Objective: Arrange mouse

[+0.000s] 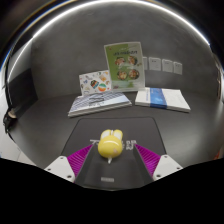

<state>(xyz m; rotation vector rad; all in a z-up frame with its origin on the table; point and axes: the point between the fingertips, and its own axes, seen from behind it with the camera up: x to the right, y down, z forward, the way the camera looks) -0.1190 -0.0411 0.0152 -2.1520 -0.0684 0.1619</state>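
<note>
Gripper view shows the small rounded yellow mouse (110,146) between the two fingers of the gripper (109,157), on a dark rectangular mat (128,128) that lies on the grey table (50,135). The purple pads (75,157) stand spread, with a visible gap on each side of the mouse, so nothing is pinched yet. I judge the mouse to be light and stiff, a hard plastic shell, smooth and curved, so it may slip out if it is squeezed near the top. The better place to hold it is low on its two long sides, where the shell is widest.

Beyond the mat lie an open booklet with coloured pictures (99,95), a flat white and blue box (162,98) and an upright green and white card (124,62). No open container is seen, and what the box holds is hidden.
</note>
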